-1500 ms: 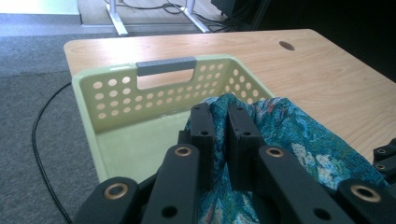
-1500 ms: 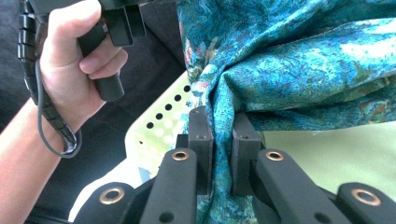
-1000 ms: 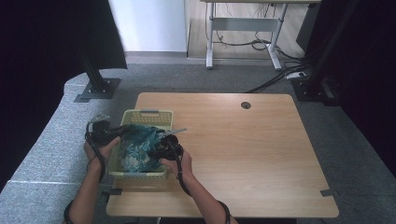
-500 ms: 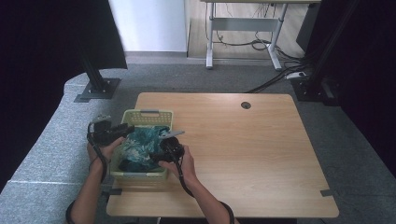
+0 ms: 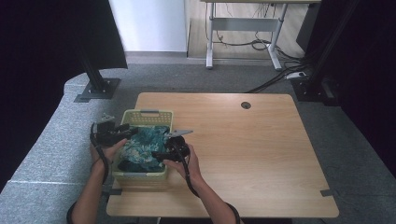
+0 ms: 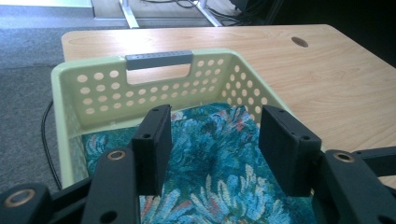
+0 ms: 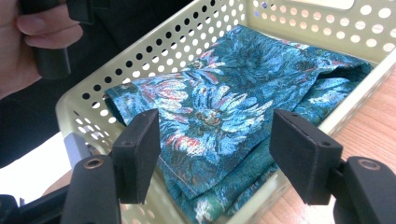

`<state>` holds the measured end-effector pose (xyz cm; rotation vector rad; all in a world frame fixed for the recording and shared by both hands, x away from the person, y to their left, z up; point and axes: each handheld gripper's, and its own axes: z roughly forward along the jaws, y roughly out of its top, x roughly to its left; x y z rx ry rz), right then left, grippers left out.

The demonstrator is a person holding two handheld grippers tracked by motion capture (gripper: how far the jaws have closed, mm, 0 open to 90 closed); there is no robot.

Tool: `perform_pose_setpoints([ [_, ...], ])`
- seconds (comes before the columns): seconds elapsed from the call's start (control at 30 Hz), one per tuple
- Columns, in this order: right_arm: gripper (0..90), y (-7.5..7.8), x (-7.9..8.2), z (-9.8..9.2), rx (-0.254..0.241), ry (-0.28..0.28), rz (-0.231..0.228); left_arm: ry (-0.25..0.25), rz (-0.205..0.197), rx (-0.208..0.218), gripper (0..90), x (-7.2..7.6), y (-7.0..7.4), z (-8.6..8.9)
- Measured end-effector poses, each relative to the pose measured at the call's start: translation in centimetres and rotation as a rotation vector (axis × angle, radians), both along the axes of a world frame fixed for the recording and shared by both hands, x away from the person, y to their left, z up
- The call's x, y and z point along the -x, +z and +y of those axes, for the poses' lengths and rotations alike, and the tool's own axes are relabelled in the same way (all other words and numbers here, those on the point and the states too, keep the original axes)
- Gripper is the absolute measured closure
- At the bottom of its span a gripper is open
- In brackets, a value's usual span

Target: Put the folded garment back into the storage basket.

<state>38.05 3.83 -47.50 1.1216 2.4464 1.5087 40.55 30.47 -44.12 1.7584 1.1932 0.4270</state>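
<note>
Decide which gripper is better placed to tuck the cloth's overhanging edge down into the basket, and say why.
Right. The right gripper has its jaws open just above the floral cloth edge lying on the basket rim; the left gripper sits over cloth already inside.

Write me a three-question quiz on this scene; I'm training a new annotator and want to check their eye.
1. True or false: the teal floral cloth lies inside the pale green basket.
2. How do the jaws of the left hand-held gripper and the right hand-held gripper stand? A) pinching the cloth B) open, cloth free
3. What colour is the basket's handle grip?

Key: 1 true. 2 B; both have just been opening, nothing pressed between the pads. 3 grey.
</note>
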Motion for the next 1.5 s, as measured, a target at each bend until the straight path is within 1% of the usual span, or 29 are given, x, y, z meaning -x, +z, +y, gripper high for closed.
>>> perform_pose_setpoints([
  [0.27,33.5,0.6,0.5,-2.3,-0.007,0.011,-0.023,-0.023,-0.004,-0.012,43.8,0.6,0.2,-1.4],
  [0.4,33.5,0.9,1.2,-3.8,0.001,0.025,-0.046,-0.037,-0.014,-0.021,43.4,1.3,0.4,-2.4],
  [0.5,33.5,1.2,1.8,-5.1,0.008,0.023,-0.063,-0.051,-0.021,-0.025,43.1,1.7,0.5,-3.3],
  [0.63,33.5,1.4,2.4,-6.7,0.013,0.027,-0.078,-0.075,-0.023,-0.042,42.6,2.3,0.3,-4.6],
  [0.7,33.6,1.4,2.7,-7.5,0.019,0.037,-0.087,-0.081,-0.029,-0.041,42.3,2.5,0.2,-5.0],
  [0.77,33.7,1.4,3.0,-8.2,0.027,0.048,-0.093,-0.086,-0.03,-0.036,42.3,2.8,0.1,-5.4],
  [0.87,33.7,1.3,3.4,-9.2,0.026,0.054,-0.104,-0.095,-0.025,-0.048,42.1,3.1,-0.2,-6.1],
  [0.9,33.7,1.2,3.6,-9.5,0.027,0.055,-0.105,-0.098,-0.024,-0.045,42.0,3.2,-0.3,-6.2],
  [1.0,34.1,1.0,4.0,-10.5,0.027,0.048,-0.114,-0.099,-0.027,-0.041,41.9,3.7,-0.4,-6.8],
  [1.13,34.3,0.7,4.4,-11.8,0.028,0.042,-0.122,-0.115,-0.034,-0.044,41.5,4.3,-0.5,-7.7],
  [1.4,34.9,0.2,5.2,-15.0,0.016,0.021,-0.126,-0.15,-0.042,-0.054,41.0,5.3,-0.5,-10.4],
  [1.43,34.9,0.2,5.2,-15.0,0.016,0.021,-0.126,-0.15,-0.042,-0.054,41.0,5.3,-0.5,-10.4],
  [1.5,35.0,0.1,5.5,-16.0,0.015,0.016,-0.131,-0.165,-0.048,-0.056,40.9,5.6,-0.5,-11.4],
])
